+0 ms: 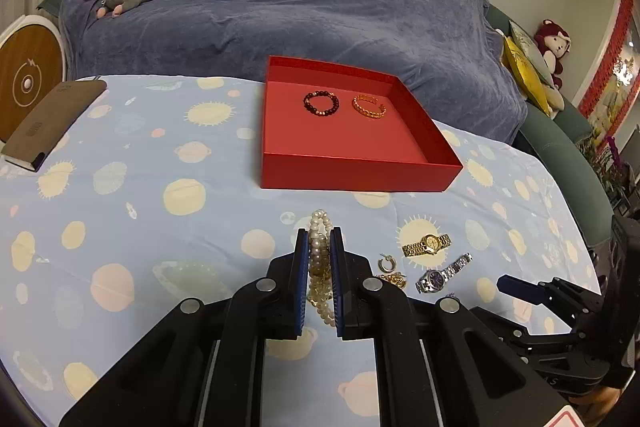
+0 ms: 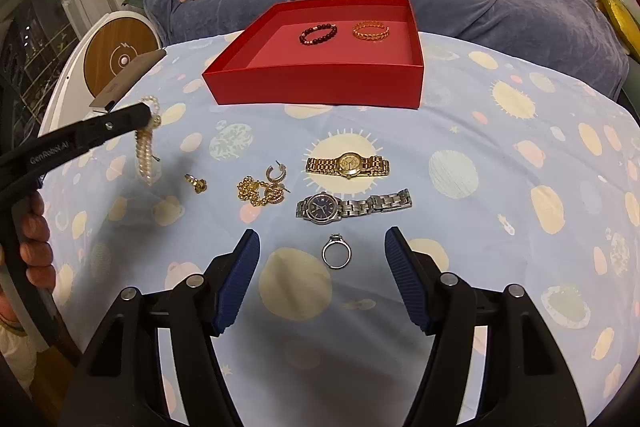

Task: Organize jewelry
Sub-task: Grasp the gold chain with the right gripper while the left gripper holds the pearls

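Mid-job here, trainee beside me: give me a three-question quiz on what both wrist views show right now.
1. True or false: the red box already holds two bracelets.
2. What is the left gripper holding? A) gold watch B) pearl necklace C) silver ring
3. Fill in: the silver ring lies on the tablecloth between the open jaws of the ____ gripper.

Key:
1. True: the dark beaded bracelet and the orange bracelet lie inside it.
2. B: the pearl necklace is clamped and hangs above the cloth.
3. Right: right gripper.

"GenRobot.AI" in white along the left gripper [image 2: 146, 119] arm.
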A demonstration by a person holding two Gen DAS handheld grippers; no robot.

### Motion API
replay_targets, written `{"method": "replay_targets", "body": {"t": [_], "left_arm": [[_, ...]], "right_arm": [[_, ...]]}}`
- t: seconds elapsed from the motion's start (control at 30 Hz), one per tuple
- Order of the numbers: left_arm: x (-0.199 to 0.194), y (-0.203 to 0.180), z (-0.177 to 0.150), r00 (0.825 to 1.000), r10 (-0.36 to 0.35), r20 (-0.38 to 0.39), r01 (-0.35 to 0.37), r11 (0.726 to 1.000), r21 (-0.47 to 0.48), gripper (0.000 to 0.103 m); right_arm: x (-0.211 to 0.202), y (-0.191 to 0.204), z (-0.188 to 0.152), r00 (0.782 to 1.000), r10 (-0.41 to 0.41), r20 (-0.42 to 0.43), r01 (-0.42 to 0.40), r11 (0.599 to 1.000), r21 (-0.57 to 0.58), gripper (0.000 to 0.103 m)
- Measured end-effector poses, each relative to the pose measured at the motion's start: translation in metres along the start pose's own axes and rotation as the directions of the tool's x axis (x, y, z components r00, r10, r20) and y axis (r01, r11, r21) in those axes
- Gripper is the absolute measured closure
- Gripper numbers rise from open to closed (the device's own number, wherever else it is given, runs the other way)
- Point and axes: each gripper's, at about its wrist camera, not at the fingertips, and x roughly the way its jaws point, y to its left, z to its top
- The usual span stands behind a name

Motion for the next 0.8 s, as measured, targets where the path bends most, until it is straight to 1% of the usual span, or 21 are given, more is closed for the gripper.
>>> {"method": "replay_targets", "body": {"t": [0.1,0.2,0.4,0.6,0.8], "left_arm": [[-0.006,0.007,0.002,1.000,-0.024,0.002,0.024,0.999,-0.028,0.095],[-0.010,0.009,0.001,1.000,-0.026,0.005,0.026,0.999,-0.024,0.095],[-0.009,0.012,-0.003,1.000,-0.022,-0.007,0.021,0.999,-0.029,0.095],[-0.008,0.012,-0.010,0.999,-0.023,-0.022,0.023,1.000,-0.019,0.095],[-0.007,0.015,-0.016,0.999,-0.020,-0.033,0.020,1.000,-0.011,0.095]], "right_arm": [[0.002,0.002,0.001,1.000,0.000,-0.003,0.000,1.000,-0.002,0.040],[0.005,0.005,0.001,1.000,-0.002,-0.008,0.001,1.000,-0.010,0.041],[0.020,0.001,-0.001,0.999,0.012,-0.043,-0.011,1.000,0.016,0.050],[0.027,-0.008,0.000,0.998,0.032,-0.051,-0.029,0.998,0.059,0.051],[0.031,-0.003,-0.002,0.997,0.047,-0.068,-0.045,0.998,0.033,0.051]]}}
